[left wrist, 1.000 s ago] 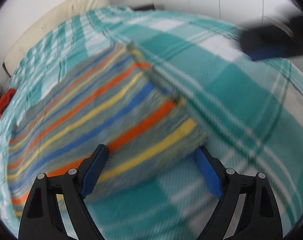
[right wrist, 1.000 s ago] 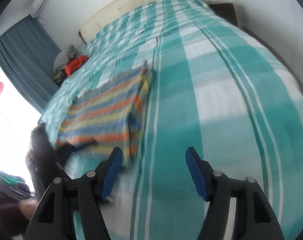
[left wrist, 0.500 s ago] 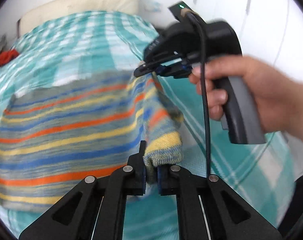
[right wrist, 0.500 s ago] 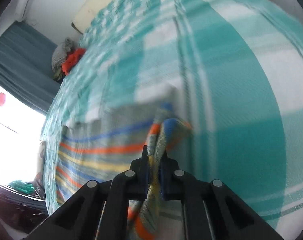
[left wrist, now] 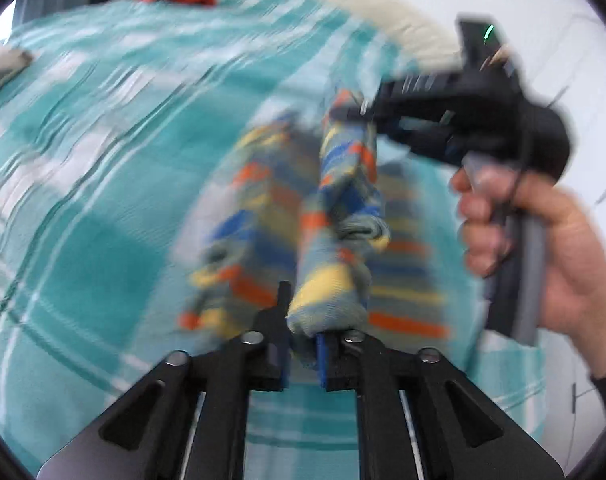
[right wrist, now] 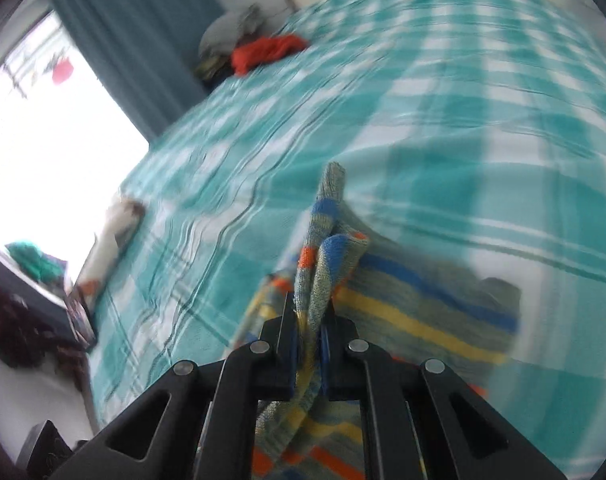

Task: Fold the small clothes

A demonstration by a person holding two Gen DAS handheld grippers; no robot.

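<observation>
A striped knit garment (left wrist: 327, 208) in grey, blue, orange and yellow is lifted off the teal plaid bed (left wrist: 103, 168). My left gripper (left wrist: 303, 344) is shut on one corner of it. My right gripper (right wrist: 307, 332) is shut on another edge of the striped garment (right wrist: 415, 300); in the left wrist view the right gripper (left wrist: 355, 114) pinches the far end, held by a bare hand (left wrist: 543, 240). The cloth hangs bunched between the two grippers and sags toward the bed (right wrist: 423, 100).
A red cloth (right wrist: 267, 52) and a grey pile (right wrist: 231, 36) lie at the bed's far corner by the teal curtain (right wrist: 135, 40). A folded pale item (right wrist: 115, 236) lies near the bed's left edge. A bright window (right wrist: 51, 140) is at left. A cream headboard (left wrist: 383, 12) stands behind.
Both grippers closed on the striped garment's edge and lifted it off the bed; it now hangs bunched between them instead of lying flat. Both views swung toward the window side.
</observation>
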